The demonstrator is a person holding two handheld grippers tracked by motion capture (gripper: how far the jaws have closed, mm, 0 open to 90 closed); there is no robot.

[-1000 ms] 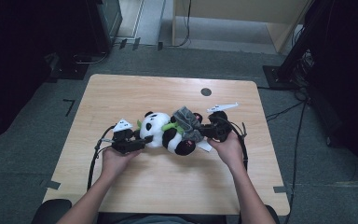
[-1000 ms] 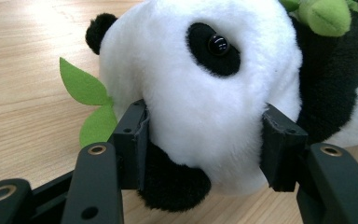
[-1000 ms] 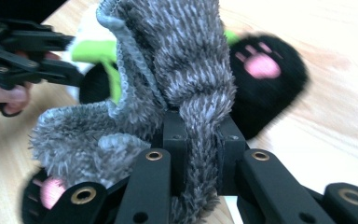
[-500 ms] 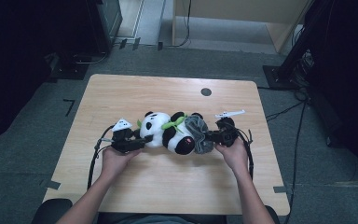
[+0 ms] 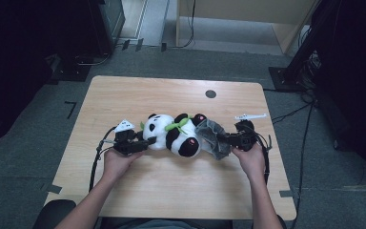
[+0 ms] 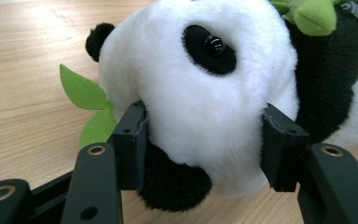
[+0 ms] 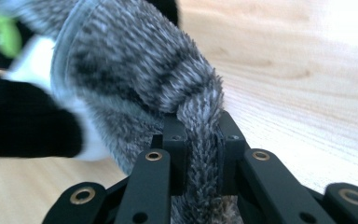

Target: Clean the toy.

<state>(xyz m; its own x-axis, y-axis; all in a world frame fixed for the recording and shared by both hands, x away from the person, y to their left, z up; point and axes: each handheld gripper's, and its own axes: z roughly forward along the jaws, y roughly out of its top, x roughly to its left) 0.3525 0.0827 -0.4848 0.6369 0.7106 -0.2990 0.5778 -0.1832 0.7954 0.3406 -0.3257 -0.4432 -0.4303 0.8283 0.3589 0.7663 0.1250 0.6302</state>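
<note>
The left gripper (image 6: 200, 140) clamped the panda plush (image 5: 174, 135) by its head, mid-bench (image 5: 171, 191). The right gripper (image 7: 200, 140) pinched the grey furry cloth (image 5: 213, 138) at the panda's feet. Drawing the cloth steadily while the head stayed anchored would likely serve best.

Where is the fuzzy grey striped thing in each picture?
High view: the grey striped fabric lies right of the middle, against the toy panda's lower end, with the right tool gripping it.
Left gripper view: a sliver of grey shows at the top right corner, too little to be sure.
Right gripper view: the fabric runs from the upper left down between the jaws, pinched.
Shared landmark: the panda's green leaf.
</note>
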